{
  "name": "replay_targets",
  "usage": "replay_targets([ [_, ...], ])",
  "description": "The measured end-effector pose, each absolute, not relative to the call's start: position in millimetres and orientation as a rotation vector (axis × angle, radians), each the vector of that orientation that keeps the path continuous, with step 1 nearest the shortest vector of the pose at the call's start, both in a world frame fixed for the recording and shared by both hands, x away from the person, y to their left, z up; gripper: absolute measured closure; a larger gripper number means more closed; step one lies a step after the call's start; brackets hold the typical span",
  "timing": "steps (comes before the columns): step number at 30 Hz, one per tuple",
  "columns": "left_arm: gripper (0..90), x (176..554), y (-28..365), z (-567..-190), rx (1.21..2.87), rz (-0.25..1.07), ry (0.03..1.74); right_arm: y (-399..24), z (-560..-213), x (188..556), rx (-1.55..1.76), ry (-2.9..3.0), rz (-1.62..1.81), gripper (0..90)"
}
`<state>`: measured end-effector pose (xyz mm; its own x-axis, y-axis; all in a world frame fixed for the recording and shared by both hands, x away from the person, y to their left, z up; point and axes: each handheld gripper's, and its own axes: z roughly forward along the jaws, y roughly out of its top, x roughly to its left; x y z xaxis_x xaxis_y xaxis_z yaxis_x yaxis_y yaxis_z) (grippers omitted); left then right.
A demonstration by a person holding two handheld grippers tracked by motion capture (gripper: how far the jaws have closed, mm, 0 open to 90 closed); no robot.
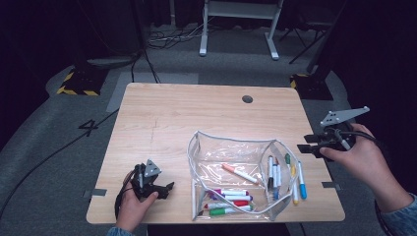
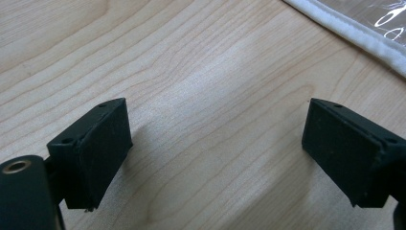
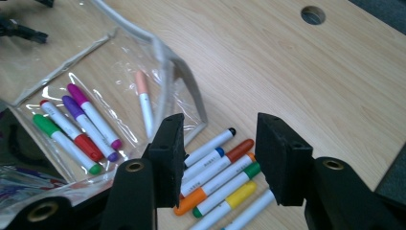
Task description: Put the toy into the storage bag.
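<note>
A clear plastic pouch (image 1: pixel 231 140) with a white rim lies open on the wooden table. Inside it are a peach-capped marker (image 1: pixel 239 173) and purple, red and green markers (image 1: pixel 228 201). Several more markers (image 1: pixel 285 177) lie loose beside its right end. My left gripper (image 1: pixel 167 187) rests on the table left of the pouch, open, with bare wood between its jaws (image 2: pixel 218 139). My right gripper (image 1: pixel 302 147) hangs at the table's right edge, open and empty. In the right gripper view it (image 3: pixel 220 148) looks down on the loose markers (image 3: pixel 220 167) and the pouch (image 3: pixel 163 52).
A round cable hole (image 1: pixel 247 99) sits near the table's far edge. The pouch rim (image 2: pixel 354 33) crosses the top right corner of the left gripper view. Beyond the table are grey floor, cables and the white legs of a frame (image 1: pixel 202 49).
</note>
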<state>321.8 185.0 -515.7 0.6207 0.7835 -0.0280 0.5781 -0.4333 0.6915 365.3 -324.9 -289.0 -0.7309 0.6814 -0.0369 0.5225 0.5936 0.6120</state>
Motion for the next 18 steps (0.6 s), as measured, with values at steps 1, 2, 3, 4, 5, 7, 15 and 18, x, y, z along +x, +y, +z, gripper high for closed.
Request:
replay_targets([
  [1,10.2,321.8,185.1,-515.4,2.17,0.396,1.065,-330.0,-291.1,366.4,1.014,2.541,0.861,54.6],
  [2,10.2,321.7,184.4,-515.7,2.159,0.397,1.083,-332.9,-292.6,367.2,1.024,2.531,0.86,54.7],
  [3,10.2,321.1,183.7,-515.6,2.156,0.403,1.093,-336.3,-295.1,368.4,1.031,2.523,0.849,54.7],
  [4,10.0,320.7,183.7,-515.3,2.158,0.402,1.098,-339.1,-298.0,369.2,1.044,2.514,0.835,54.7],
  [5,10.0,320.5,183.7,-515.2,2.159,0.402,1.1,-342.0,-301.2,370.3,1.05,2.506,0.827,54.7],
  [7,10.0,320.0,184.8,-515.1,2.163,0.417,1.093,-347.0,-308.8,372.2,1.078,2.499,0.812,54.7],
  [15,10.0,317.3,186.0,-515.1,2.162,0.423,1.098,-369.8,-357.1,384.5,1.223,2.515,0.734,52.7],
  [18,9.5,316.4,185.5,-515.2,2.167,0.407,1.096,-377.4,-377.9,387.1,1.282,2.523,0.686,51.8],
])
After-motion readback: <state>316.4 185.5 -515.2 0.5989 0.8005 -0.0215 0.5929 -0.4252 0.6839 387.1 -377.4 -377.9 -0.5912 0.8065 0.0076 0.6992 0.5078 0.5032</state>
